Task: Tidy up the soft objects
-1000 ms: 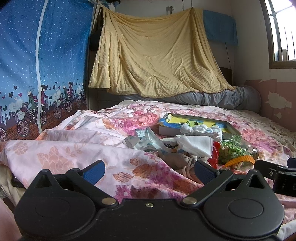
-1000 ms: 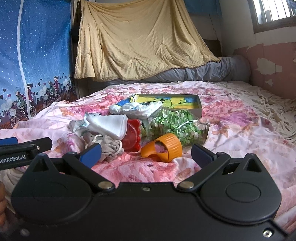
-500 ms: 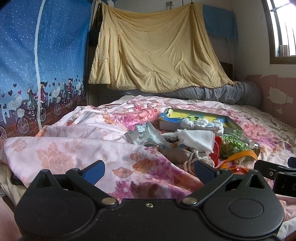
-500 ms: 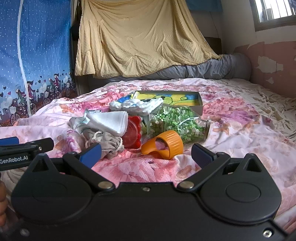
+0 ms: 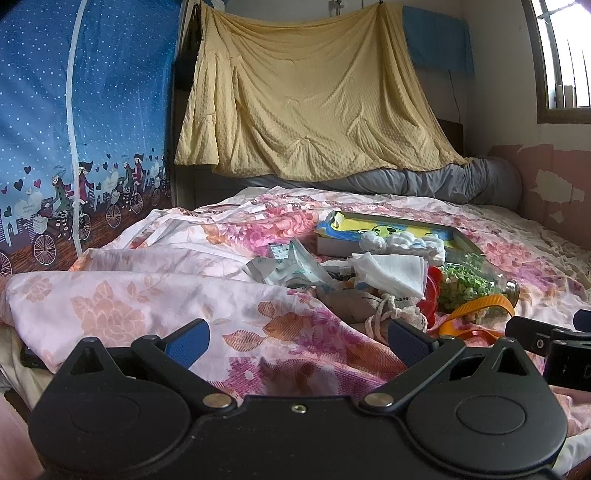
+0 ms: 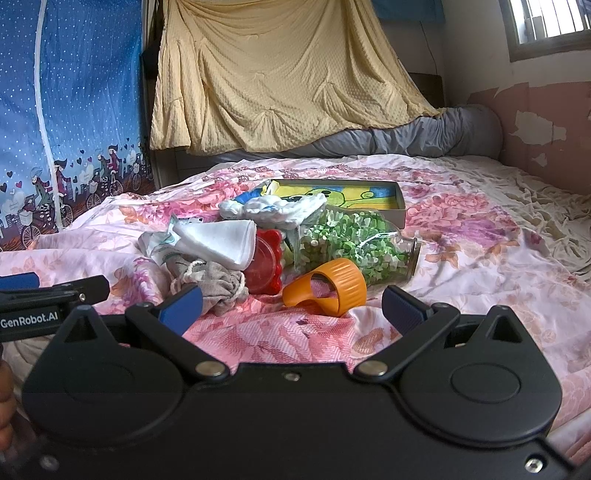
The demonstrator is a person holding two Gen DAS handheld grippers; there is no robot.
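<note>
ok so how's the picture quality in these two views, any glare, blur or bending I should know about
Left wrist view: the window at top right is blown out white, the yellow blanket bows from fisheye, and the pile stays sharp. Right wrist view: even daylight, soft shadows, the window also overexposed, the orange cap crisp. Both open grippers, left and right, look dark and stretched at the bottom edge.

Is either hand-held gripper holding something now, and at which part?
Nothing is held. The left hand-held gripper and right hand-held gripper are both open and empty.

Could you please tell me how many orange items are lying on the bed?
1: an orange cap lying on its side before the bottle of green bits, ahead of the right claw. Others may be hidden.
</note>
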